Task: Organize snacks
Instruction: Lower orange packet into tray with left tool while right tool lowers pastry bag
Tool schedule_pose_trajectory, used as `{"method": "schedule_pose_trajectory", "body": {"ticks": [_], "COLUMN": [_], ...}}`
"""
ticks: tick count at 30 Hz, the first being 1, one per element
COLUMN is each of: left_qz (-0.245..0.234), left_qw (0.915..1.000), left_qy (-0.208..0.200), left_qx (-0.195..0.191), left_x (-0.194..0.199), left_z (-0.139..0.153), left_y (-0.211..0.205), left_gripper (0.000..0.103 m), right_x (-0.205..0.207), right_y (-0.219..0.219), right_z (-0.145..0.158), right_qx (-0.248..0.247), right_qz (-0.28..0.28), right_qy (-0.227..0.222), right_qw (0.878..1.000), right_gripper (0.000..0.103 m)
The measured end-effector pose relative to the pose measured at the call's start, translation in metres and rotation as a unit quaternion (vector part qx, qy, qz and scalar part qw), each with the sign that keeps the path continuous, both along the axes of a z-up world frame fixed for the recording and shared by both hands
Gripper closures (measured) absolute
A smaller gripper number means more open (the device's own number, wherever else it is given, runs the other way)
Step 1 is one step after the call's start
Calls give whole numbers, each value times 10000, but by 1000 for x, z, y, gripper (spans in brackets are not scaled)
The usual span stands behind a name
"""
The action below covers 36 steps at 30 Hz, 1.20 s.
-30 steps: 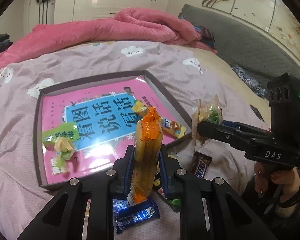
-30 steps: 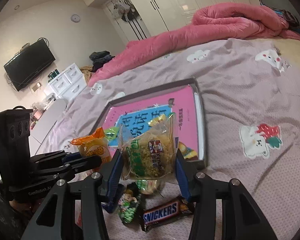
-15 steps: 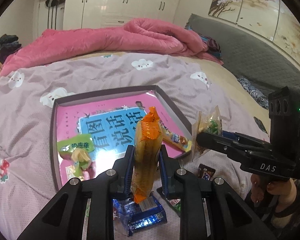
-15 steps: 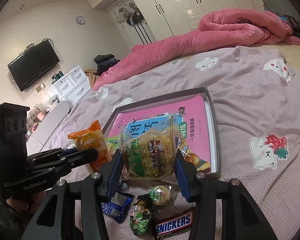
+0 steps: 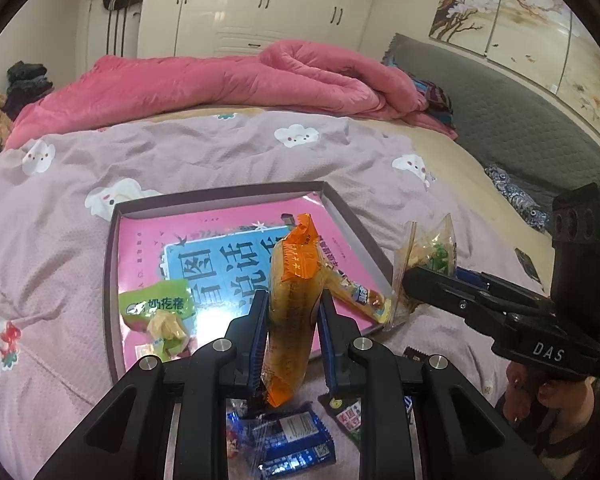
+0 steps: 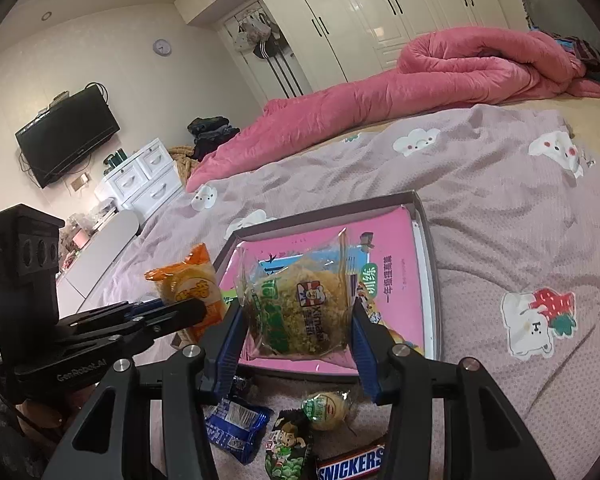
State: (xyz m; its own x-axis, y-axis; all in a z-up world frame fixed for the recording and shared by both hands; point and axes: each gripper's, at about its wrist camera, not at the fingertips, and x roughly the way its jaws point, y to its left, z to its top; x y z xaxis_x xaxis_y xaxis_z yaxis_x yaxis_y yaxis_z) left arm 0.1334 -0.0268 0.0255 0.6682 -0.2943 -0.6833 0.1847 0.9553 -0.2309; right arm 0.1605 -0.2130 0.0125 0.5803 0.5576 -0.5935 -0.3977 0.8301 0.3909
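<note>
My left gripper (image 5: 294, 304) is shut on an orange snack packet (image 5: 296, 292) and holds it upright above the near edge of a shallow box (image 5: 112, 280) lined with a pink book. My right gripper (image 6: 298, 320) is shut on a clear packet of greenish-yellow cake (image 6: 300, 308), also seen at the right in the left wrist view (image 5: 428, 256), held above the box's near edge (image 6: 430, 280). In the box lie a green packet (image 5: 156, 312) and a yellow packet (image 5: 360, 292). The left gripper shows in the right wrist view (image 6: 188, 312).
Loose snacks lie on the bedsheet in front of the box: a blue packet (image 6: 236, 432), a dark green packet (image 6: 288, 452), a round green-labelled cake (image 6: 324, 406) and a Snickers bar (image 6: 350, 466). A pink duvet (image 5: 220, 84) lies across the far bed.
Both grippers have risen and pulled back a little with their packets; the box and loose snacks now sit lower and farther in view. Both grips are unchanged.
</note>
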Motion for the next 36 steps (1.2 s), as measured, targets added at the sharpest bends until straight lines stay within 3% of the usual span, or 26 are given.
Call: {"method": "schedule_pose_trajectory", "body": {"ticks": [18,36], "left_qz": [419,448], "left_qw": [9991,9961], "left_qy": [30,685], "left_qx": [-25,-318], "left_x": [28,44], "left_z": [3,-31], "left_y": [19,25], "left_gripper": [79,79], "right_x": [31,48], "right_y": [-4,-12], "right_z": [1,-18], "right_qx": [191,125], "right_qz": [-123,-271], "right_qy": [116,604], "right_qw": [9997,9977], "right_gripper": [54,53]}}
